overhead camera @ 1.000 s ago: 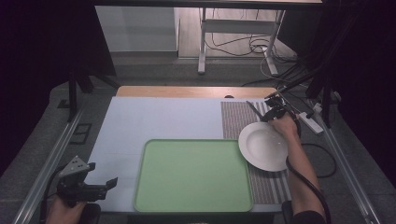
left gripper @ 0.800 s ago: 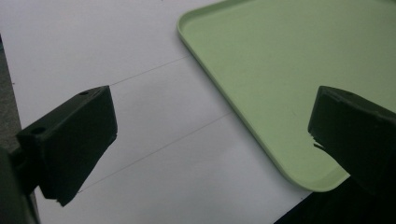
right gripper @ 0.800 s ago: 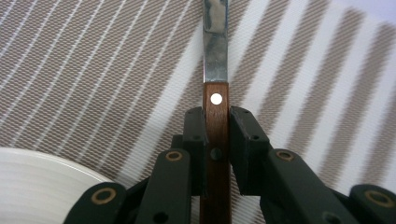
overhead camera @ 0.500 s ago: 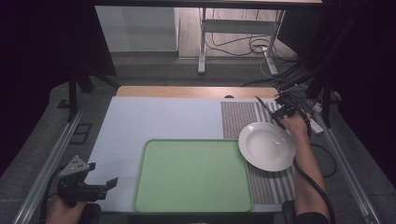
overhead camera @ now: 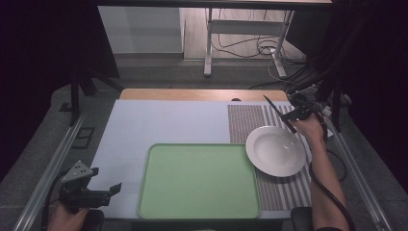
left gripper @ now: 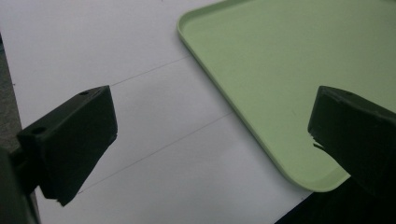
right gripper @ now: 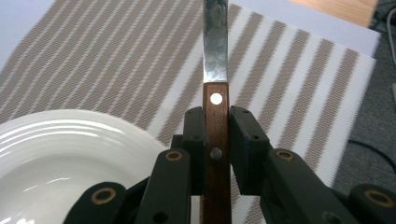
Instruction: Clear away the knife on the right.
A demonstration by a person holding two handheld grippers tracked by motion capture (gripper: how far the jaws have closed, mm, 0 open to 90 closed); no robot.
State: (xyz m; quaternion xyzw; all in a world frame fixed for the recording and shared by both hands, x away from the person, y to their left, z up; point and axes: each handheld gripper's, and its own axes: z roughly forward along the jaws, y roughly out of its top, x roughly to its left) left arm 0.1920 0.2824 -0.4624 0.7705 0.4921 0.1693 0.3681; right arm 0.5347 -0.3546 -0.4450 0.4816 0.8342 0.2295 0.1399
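Observation:
My right gripper (overhead camera: 294,114) is shut on the wooden handle of a knife (overhead camera: 278,112), held just beyond the far right rim of a white plate (overhead camera: 275,150). In the right gripper view the knife (right gripper: 215,70) stands straight up between the jaws, its steel blade pointing over the striped placemat (right gripper: 116,60), with the plate (right gripper: 56,158) at lower left. The plate rests on the placemat (overhead camera: 245,120). My left gripper (overhead camera: 105,182) hovers open at the table's near left corner, with nothing between its jaws, left of a green tray (overhead camera: 197,178). The left gripper view has the tray's corner (left gripper: 280,70) behind the gripper (left gripper: 210,135).
A pale blue-white table sheet (overhead camera: 159,122) lies under the tray and the mat, with a wooden strip (overhead camera: 202,94) along the far edge. Metal rails (overhead camera: 53,168) run along both sides. Cables and desk legs (overhead camera: 250,45) stand on the floor beyond the table.
My right gripper has carried the knife a little to the right, from over the plate's far rim towards the mat's right edge. The left gripper has stayed put.

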